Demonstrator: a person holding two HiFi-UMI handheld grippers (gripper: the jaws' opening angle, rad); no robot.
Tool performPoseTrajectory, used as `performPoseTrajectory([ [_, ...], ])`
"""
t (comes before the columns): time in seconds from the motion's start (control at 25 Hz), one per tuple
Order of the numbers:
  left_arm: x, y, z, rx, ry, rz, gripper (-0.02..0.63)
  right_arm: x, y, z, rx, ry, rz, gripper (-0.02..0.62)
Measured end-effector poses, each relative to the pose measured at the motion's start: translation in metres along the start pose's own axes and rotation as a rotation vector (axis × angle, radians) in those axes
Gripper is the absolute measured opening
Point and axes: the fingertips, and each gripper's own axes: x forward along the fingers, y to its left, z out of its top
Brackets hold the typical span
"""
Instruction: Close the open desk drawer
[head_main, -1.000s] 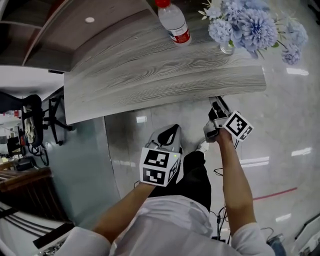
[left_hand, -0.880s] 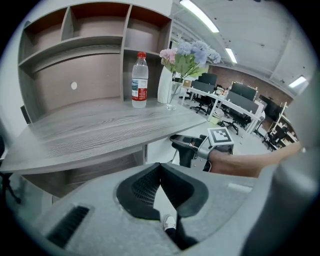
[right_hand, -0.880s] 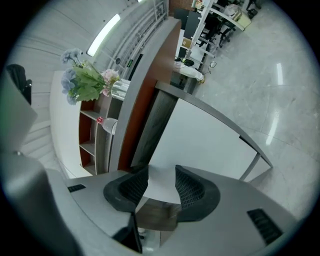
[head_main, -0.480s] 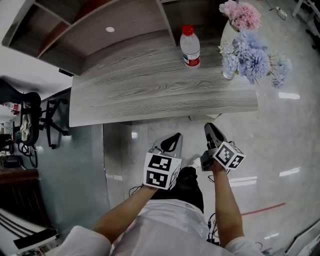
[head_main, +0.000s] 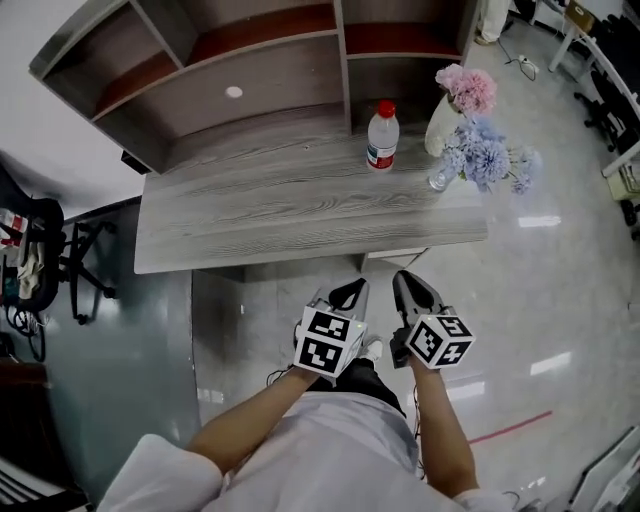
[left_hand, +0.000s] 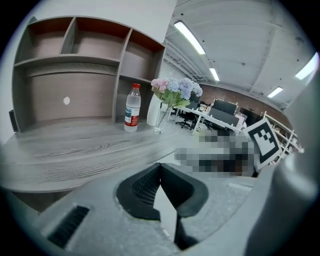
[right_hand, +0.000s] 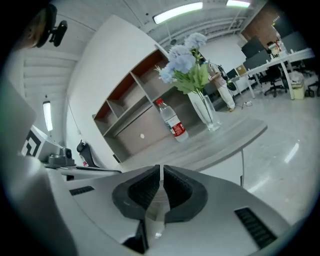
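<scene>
Drawer: none shows open under tabletop (head_main: 300, 215); closing judged done. Left tongs (head_main: 348, 293) clenched, empty; right tongs (head_main: 408, 285) just closing to clenched, empty. Next: withdraw.

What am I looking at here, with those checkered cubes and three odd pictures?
No robot: a person holds tongs in each hand; the marked cubes are part of them. One picture comes from a camera on the person's head, looking down at the left tongs and right tongs. The other two come from cameras riding on each pair. On the grey desk stand a water bottle, a white vase of pink flowers and a glass vase of blue flowers. Both tongs hold nothing: the left are shut, the right have just been closing.
</scene>
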Motion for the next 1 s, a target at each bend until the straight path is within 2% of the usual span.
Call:
performPoseTrajectory([
  [0.28,-0.018,-0.018,0.023,0.05,-0.078,-0.135,0.005,-0.021,0.052,0.018,-0.163,-0.012,-0.016,0.002],
  [0.44,-0.026,-0.022,0.026,0.104,-0.089,-0.15,0.005,-0.029,0.07,0.021,-0.244,-0.01,-0.047,0.002],
  [0.64,-0.032,-0.027,0.029,0.111,-0.112,-0.163,0.005,-0.036,0.081,0.019,-0.28,-0.014,-0.085,0.002],
  [1.0,-0.041,-0.033,0.022,0.124,-0.103,-0.18,0.005,-0.046,0.088,0.013,-0.273,-0.028,-0.101,0.002],
])
